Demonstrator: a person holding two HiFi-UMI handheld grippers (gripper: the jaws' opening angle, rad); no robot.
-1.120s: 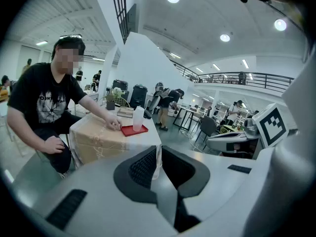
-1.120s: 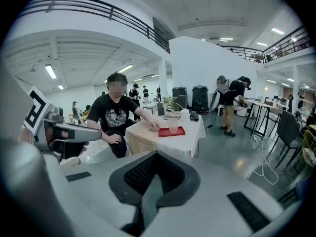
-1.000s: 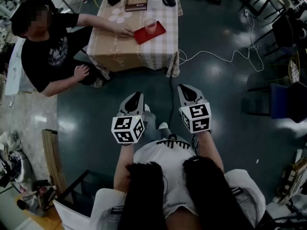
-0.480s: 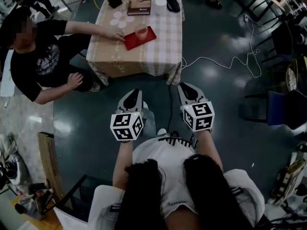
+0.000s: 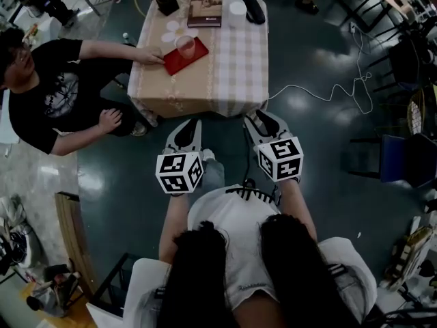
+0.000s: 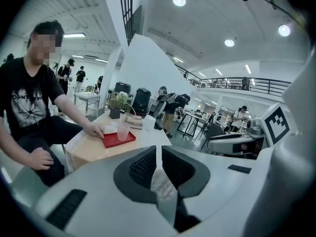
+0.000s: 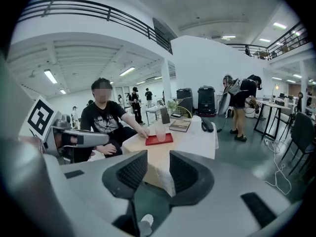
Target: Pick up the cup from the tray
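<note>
Only the right gripper view shows the cup [image 7: 160, 131] side-on, upright and mouth-up on the tray [image 7: 168, 139]; left hand-held gripper [image 6: 159, 156] closed, right hand-held gripper [image 7: 157, 163] opening, both empty.

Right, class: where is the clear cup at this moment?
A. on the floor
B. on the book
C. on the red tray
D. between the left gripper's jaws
C: the cup stands upright on the red tray on the checked table, beside the seated person's hand.
</note>
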